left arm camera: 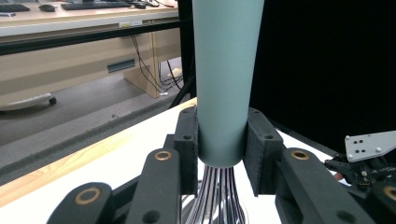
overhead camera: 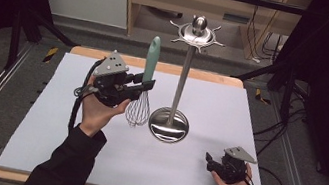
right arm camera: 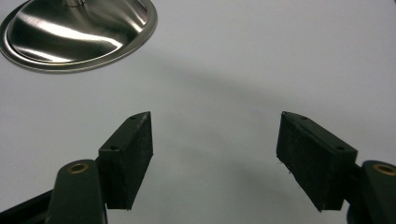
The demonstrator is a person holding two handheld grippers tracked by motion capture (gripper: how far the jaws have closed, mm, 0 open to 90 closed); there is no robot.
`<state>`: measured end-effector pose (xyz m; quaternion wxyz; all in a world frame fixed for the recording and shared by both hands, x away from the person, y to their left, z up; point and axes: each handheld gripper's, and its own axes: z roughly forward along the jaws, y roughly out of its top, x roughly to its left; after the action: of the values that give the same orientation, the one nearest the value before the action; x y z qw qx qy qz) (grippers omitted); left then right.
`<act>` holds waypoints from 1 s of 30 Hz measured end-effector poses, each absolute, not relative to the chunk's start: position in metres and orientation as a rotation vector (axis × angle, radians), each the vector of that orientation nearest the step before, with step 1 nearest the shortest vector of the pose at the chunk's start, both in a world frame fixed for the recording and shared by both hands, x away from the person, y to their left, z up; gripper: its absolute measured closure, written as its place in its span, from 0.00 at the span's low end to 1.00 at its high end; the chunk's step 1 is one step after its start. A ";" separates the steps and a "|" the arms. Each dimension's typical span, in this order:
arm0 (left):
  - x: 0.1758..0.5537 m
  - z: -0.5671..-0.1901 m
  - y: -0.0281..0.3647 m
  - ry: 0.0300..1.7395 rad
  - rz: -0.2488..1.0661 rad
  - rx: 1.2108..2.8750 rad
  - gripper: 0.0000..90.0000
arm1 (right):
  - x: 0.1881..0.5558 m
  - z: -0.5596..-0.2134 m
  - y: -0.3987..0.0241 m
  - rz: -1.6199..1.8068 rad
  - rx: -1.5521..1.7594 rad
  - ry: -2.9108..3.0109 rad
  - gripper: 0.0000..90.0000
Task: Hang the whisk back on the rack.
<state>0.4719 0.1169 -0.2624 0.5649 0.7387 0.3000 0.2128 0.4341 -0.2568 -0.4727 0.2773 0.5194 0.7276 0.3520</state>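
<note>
Sage-green and smooth, the whisk (overhead camera: 145,82) handle stands upright in the left gripper (overhead camera: 146,83), whose jaws clamp its lower end just above the wires; it hangs at about nine o'clock from the steel stand (overhead camera: 182,78), near its base. To hang it well, I judge, keep it vertical, lift it toward the hooked crown (overhead camera: 196,33), and approach slowly. The wire balloon is slim and silvery. At five o'clock, the right gripper (overhead camera: 210,162) rests on the white mat (overhead camera: 188,177), jaws parted, holding nothing.
</note>
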 end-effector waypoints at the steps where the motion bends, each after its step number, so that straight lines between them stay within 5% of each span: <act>1: 0.473 -0.262 0.115 0.705 0.505 1.745 0.76 | 0.434 -0.473 -0.257 0.946 1.395 1.956 0.30; 30: 0.488 -0.254 0.093 0.706 0.516 1.794 0.76 | 0.435 -0.473 -0.257 0.950 1.394 1.956 0.30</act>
<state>0.4880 0.0927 -0.2545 0.5422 0.7552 0.2974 0.2173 0.4347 -0.2566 -0.4731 0.2758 0.5187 0.7280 0.3535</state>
